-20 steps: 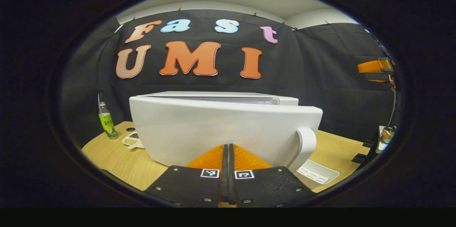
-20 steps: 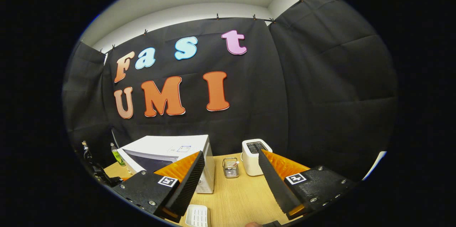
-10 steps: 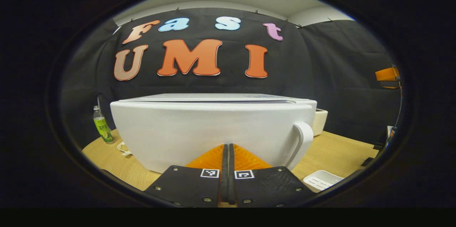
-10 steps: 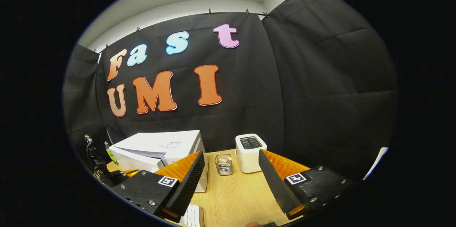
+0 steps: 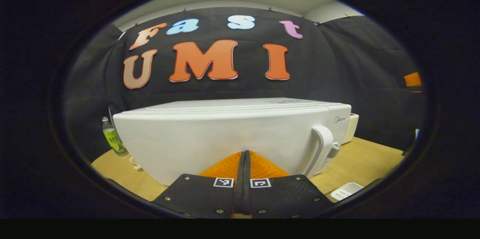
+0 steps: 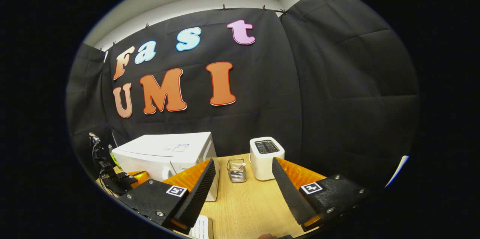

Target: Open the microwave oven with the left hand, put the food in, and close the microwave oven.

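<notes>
One white microwave oven (image 5: 225,137) is sitting across the middle of the left gripper view, its door flush with the body and its one handle (image 5: 321,149) standing at the right. One green bottle (image 5: 111,139) is standing at the left edge. The left gripper (image 5: 244,156) is pressing its tips on the door, fingers clenched together and holding nothing. In the right gripper view, one toaster (image 6: 266,152) and one wire holder (image 6: 236,170) are standing at lower centre on the table (image 6: 247,201), and the right gripper (image 6: 243,182) is hanging wide apart, empty.

text: small grey brand mark | on: microwave oven (image 5: 232,134) front, top right | possibly "Midea", too blurred
</notes>
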